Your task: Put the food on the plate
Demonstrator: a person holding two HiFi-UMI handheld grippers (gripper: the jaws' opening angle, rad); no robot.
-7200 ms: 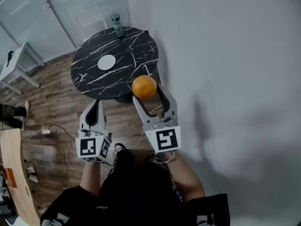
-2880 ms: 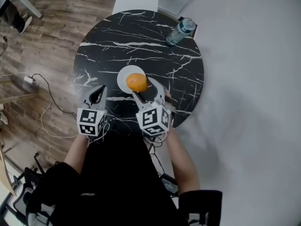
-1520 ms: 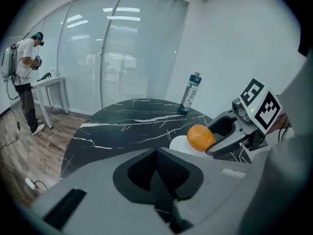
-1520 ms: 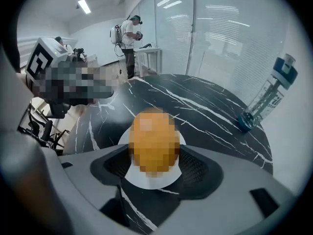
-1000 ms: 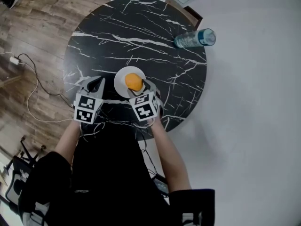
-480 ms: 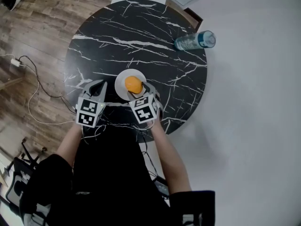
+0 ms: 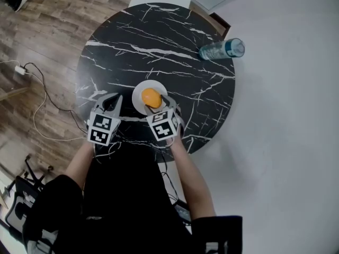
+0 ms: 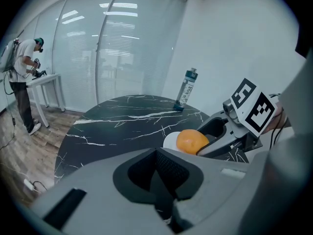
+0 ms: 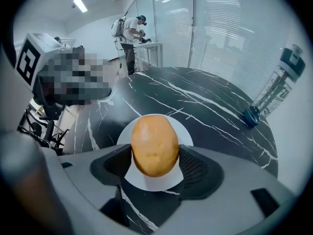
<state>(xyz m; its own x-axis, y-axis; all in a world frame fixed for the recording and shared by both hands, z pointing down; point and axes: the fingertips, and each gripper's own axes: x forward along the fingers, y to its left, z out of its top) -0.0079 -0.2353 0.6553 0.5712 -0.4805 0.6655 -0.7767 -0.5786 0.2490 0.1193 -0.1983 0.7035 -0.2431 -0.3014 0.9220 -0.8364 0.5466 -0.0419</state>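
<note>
A round black marble table [image 7: 159,46] with white veins stands on a wood floor, seen from above. On the floor at far left lies a thin cable [image 7: 37,89]. At the table's near edge, the left gripper [image 8: 161,173] is held with its jaws pressed together and nothing between them. Just to its right sits a small white plate [image 7: 136,93]. An orange [image 7: 151,98] is directly over the plate; whether it touches the plate cannot be told. The right gripper [image 9: 155,166] has its jaws part open and clamped on the orange's two sides. At the table's far right edge stands a water bottle [image 7: 222,50]. A person [image 8: 22,77] stands by a white desk in the background.
</note>
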